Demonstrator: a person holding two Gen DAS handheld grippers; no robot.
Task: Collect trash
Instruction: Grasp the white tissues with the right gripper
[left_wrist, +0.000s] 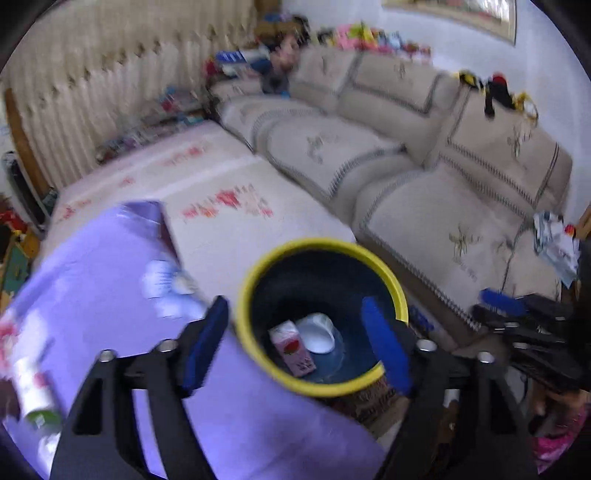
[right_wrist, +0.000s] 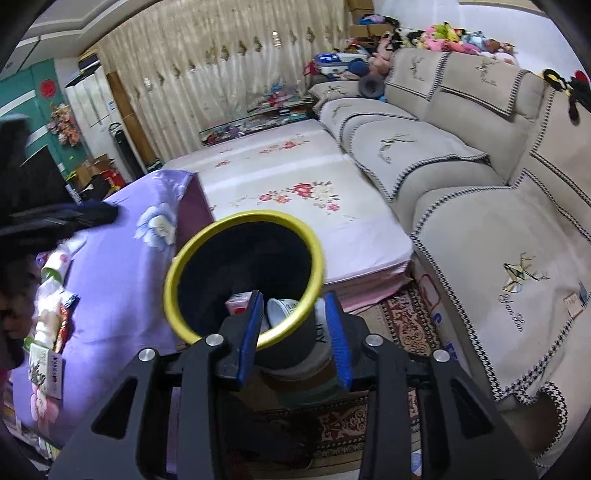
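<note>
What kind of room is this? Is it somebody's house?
Most likely a home living room: a long beige cushioned sofa, a heap of colourful plush toys along its back, cream pleated curtains, and a yellow-rimmed black trash bin on the floor.

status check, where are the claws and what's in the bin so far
Left claw open, empty, above bin. Right claw open, straddling bin rim. Pink carton and white cup in bin. Wrappers on purple cloth.
</note>
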